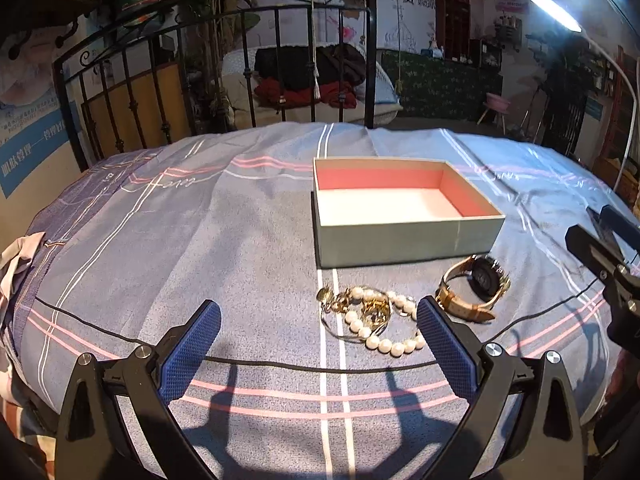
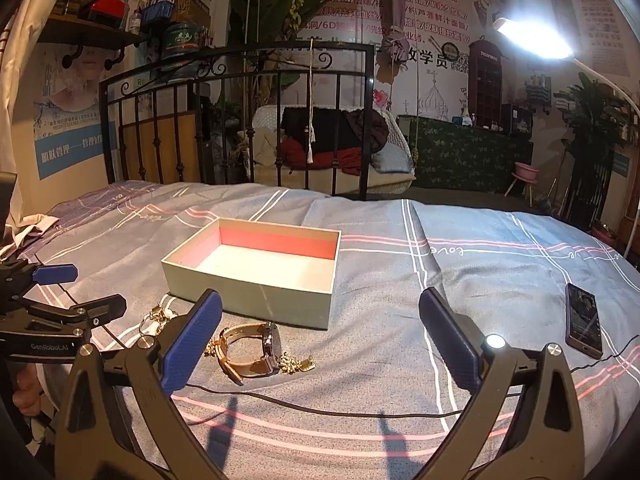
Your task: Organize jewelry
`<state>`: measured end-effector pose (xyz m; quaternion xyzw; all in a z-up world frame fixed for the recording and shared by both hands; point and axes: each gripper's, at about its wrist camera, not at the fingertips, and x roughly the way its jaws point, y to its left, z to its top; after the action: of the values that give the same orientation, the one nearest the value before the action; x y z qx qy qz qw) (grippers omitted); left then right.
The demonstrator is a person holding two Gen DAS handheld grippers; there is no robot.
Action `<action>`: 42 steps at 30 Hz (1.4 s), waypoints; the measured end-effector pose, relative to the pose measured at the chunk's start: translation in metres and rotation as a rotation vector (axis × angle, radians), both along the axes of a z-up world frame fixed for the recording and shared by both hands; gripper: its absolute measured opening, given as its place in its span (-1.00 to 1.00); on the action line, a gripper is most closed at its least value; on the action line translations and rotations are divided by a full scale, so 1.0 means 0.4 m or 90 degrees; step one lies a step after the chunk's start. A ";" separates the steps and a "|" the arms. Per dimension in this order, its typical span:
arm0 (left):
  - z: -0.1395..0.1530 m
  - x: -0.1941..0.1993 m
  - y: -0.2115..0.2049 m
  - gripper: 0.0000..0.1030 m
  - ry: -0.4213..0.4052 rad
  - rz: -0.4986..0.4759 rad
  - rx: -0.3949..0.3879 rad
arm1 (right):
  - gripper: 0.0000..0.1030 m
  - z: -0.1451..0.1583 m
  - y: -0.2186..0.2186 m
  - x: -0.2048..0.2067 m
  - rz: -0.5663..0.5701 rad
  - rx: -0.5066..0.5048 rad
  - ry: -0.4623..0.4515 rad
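Observation:
An open grey box [image 1: 400,236] with a pink inside stands empty on the bed; the right wrist view has this box [image 2: 256,292] left of centre. In front of it lie a pearl bracelet [image 1: 380,340] tangled with gold chains [image 1: 372,308], and a watch [image 1: 476,286] with a tan strap. My left gripper [image 1: 318,344] is open, its right pad beside the pearls. My right gripper [image 2: 320,340] is open above the bedspread, with the watch [image 2: 256,346] and a gold chain [image 2: 296,362] by its left finger. The other gripper [image 2: 60,308] shows at the left edge.
A phone [image 2: 583,326] lies on the bedspread at the right. A black cable [image 2: 320,408] crosses the bed in front of the jewelry. A black iron bed frame [image 1: 224,60] rises behind. A bright lamp [image 2: 532,38] shines from the upper right.

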<state>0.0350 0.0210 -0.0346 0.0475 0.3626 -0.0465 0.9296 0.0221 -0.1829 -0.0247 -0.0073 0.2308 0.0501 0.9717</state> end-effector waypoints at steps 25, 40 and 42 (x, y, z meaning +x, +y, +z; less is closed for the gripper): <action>-0.108 0.146 -0.003 -0.54 0.199 -0.014 0.036 | 0.51 -0.109 0.053 0.123 0.066 0.007 0.119; -0.043 0.128 0.009 -0.94 0.138 -0.027 -0.048 | 0.02 -0.136 0.061 0.162 0.095 0.020 0.167; -0.036 0.125 0.006 -0.94 0.131 -0.030 -0.051 | -0.12 -0.147 0.069 0.176 0.100 0.010 0.185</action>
<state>0.0851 0.0233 -0.0490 0.0134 0.4528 -0.0875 0.8872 0.0927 -0.1552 -0.0836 -0.0102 0.3672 0.1279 0.9212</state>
